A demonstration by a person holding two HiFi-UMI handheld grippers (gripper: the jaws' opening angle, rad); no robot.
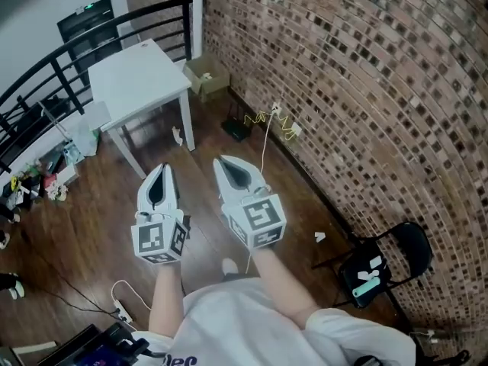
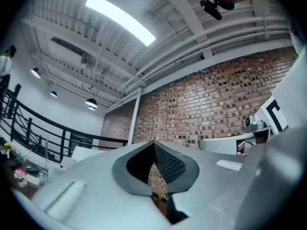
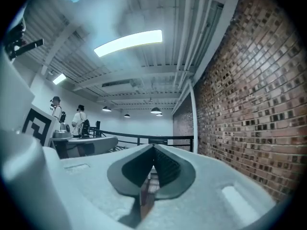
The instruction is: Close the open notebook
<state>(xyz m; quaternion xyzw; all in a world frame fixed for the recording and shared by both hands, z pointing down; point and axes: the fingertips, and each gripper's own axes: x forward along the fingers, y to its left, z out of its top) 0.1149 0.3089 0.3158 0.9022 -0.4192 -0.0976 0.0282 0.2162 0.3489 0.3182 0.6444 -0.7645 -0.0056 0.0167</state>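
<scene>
No notebook shows in any view. In the head view both white grippers are held out side by side over the wooden floor, pointing roughly level toward the brick wall (image 1: 343, 90). My left gripper (image 1: 162, 168) is shut, its jaws meeting at the tip with nothing between them; the left gripper view shows the same closed tip (image 2: 154, 143). My right gripper (image 1: 223, 162) is shut and empty too, its jaws together in the right gripper view (image 3: 153, 147). A marker cube sits at the back of each one.
A white table (image 1: 141, 75) stands ahead left beside a black railing (image 1: 46, 82). A cardboard box (image 1: 206, 73) and a yellow cable (image 1: 267, 120) lie by the wall. A black folding chair (image 1: 381, 269) stands at right. Two people (image 3: 57, 111) stand far off.
</scene>
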